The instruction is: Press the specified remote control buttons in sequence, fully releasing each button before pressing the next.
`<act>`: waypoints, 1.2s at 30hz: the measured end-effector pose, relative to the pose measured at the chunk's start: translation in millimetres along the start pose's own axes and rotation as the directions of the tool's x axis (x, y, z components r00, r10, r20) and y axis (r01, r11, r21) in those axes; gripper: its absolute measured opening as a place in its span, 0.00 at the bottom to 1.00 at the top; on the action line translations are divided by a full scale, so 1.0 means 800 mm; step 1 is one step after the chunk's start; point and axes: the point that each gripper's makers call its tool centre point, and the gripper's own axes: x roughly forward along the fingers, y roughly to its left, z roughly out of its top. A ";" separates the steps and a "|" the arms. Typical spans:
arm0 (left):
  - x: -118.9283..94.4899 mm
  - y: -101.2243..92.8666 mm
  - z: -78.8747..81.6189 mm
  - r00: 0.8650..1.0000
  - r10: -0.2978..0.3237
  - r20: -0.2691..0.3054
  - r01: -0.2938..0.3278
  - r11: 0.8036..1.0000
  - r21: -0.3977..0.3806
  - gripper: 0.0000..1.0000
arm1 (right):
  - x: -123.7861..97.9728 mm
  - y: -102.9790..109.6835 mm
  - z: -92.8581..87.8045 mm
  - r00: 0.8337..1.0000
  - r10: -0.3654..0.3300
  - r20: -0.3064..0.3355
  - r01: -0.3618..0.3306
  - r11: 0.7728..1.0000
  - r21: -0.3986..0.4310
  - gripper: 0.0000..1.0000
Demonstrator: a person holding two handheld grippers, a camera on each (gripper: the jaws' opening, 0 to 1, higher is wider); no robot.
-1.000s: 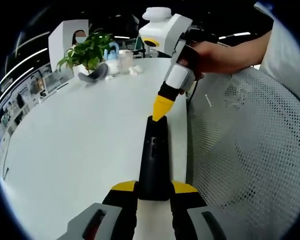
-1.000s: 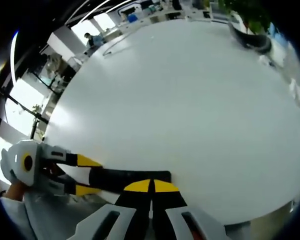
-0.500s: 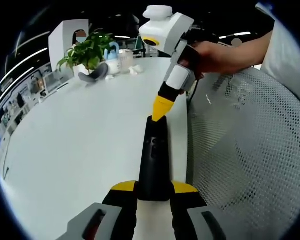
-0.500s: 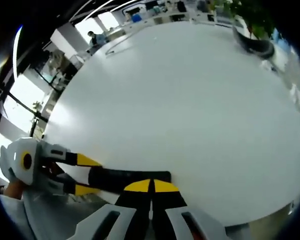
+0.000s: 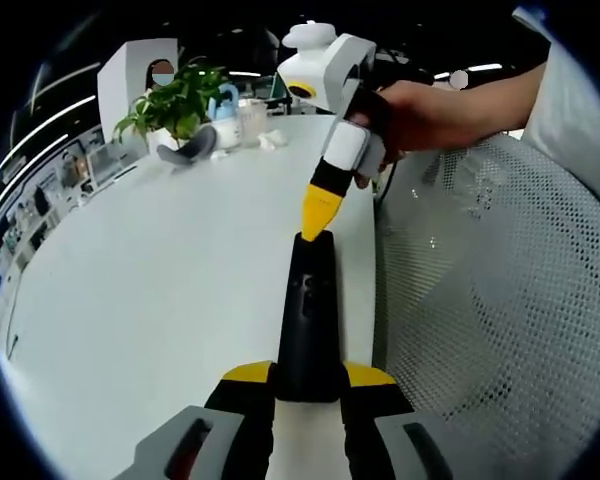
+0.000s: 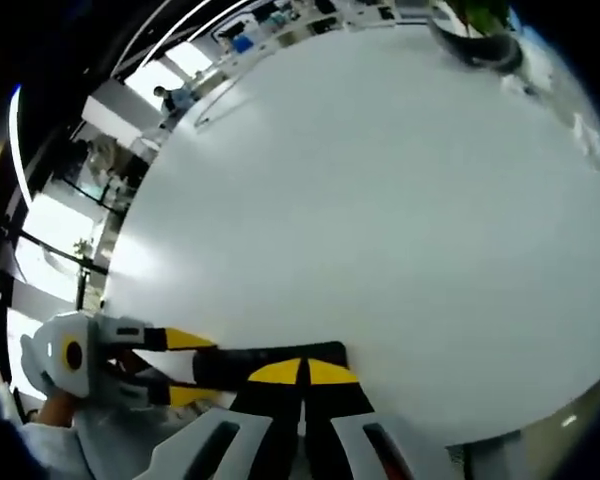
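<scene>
Right gripper [image 5: 317, 222] tilted up slightly; tips at remote [image 5: 308, 320] end.

Bare white table [image 5: 130, 280] left of remote [image 5: 308, 320] (plant [image 5: 175, 100] far).

1. We see an open-plan office: a large white desk [image 5: 160, 260] beside a white mesh chair [image 5: 480, 300].
2. A potted plant [image 5: 175, 100] stands at the desk's far end.
3. Ceiling strip lights [image 5: 470, 70] and distant workstations [image 6: 280, 15] surround it.
</scene>
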 end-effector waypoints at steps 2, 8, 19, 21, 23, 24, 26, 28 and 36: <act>0.000 0.000 0.000 1.000 0.000 0.001 0.000 1.000 0.000 0.24 | 0.000 0.002 0.000 1.000 0.010 -0.001 -0.010 1.000 -0.008 0.00; 0.000 0.000 0.000 1.000 -0.001 0.003 0.001 1.000 0.002 0.24 | 0.003 0.007 -0.003 0.999 0.034 -0.016 -0.035 0.999 -0.010 0.00; 0.000 0.000 0.000 1.000 -0.003 0.006 0.003 1.000 0.001 0.24 | 0.006 0.005 -0.007 1.000 0.002 -0.031 -0.004 0.999 -0.051 0.00; 0.000 -0.001 0.000 1.000 -0.003 0.006 0.003 1.000 0.002 0.24 | 0.006 0.005 -0.008 1.000 -0.002 -0.030 0.000 0.998 -0.066 0.00; 0.000 0.000 0.000 1.000 -0.004 0.007 0.004 1.000 0.002 0.24 | 0.006 0.005 -0.008 1.000 -0.005 -0.030 0.002 0.997 -0.078 0.00; 0.000 0.000 0.000 1.000 -0.004 0.008 0.004 1.000 0.002 0.24 | 0.006 0.005 -0.008 1.000 -0.006 -0.030 0.003 0.997 -0.082 0.00; 0.000 0.000 0.000 1.000 -0.004 0.008 0.004 1.000 0.002 0.24 | 0.006 0.005 -0.008 1.000 -0.007 -0.030 0.005 0.996 -0.093 0.00; 0.000 0.000 0.000 1.000 -0.004 0.009 0.004 1.000 0.002 0.24 | 0.007 0.005 -0.008 0.999 -0.019 -0.026 0.015 0.993 -0.119 0.00; 0.001 0.000 0.000 1.000 -0.006 0.010 0.006 1.000 0.004 0.24 | 0.008 0.007 -0.009 0.997 -0.068 -0.021 0.062 0.973 -0.224 0.00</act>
